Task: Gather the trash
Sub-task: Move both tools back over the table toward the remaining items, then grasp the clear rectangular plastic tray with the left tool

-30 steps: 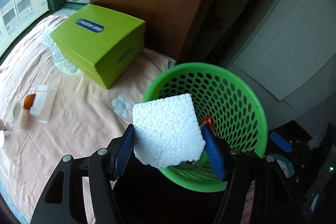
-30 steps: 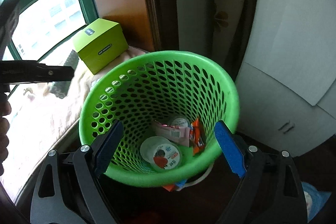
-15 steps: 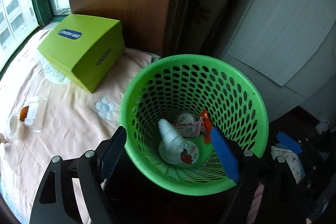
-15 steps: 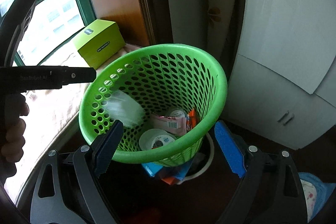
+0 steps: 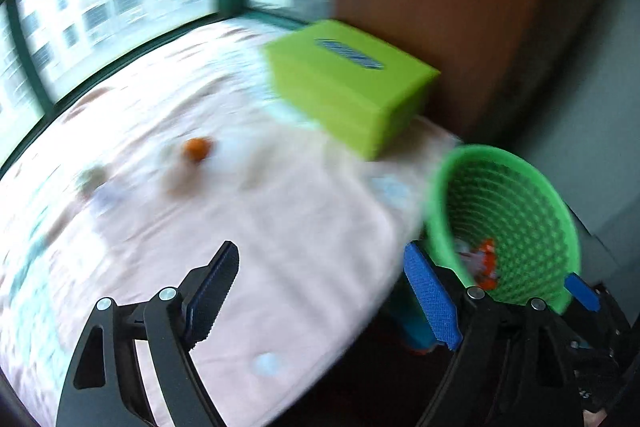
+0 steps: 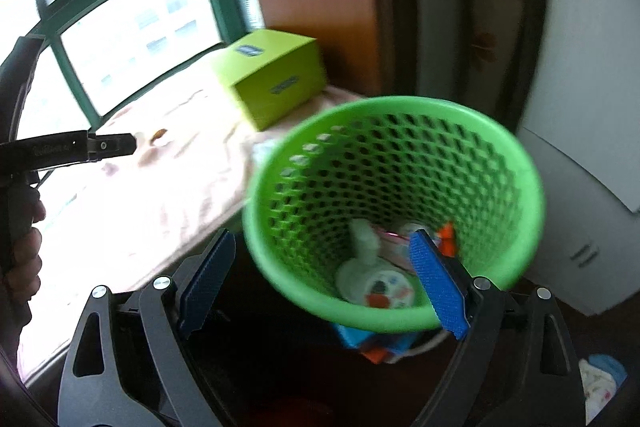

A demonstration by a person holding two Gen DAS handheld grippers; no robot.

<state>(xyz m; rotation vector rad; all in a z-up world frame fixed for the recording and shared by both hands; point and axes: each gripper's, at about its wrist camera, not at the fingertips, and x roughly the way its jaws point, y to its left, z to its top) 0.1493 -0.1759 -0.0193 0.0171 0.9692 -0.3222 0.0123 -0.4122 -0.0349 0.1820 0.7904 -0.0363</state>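
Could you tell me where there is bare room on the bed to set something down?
The sheet is bare between the left gripper and the green box. An orange item and blurred bits crowd its window side.

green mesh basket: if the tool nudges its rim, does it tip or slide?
The green mesh basket is probably light: thin perforated plastic, only a few wrappers inside. It narrows toward the base, so a rim push likely tips it. The walls may flex a little.

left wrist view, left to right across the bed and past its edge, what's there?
Orange item → lime green box → green mesh basket, off the bed's right edge. Too blurred to name the orange item.
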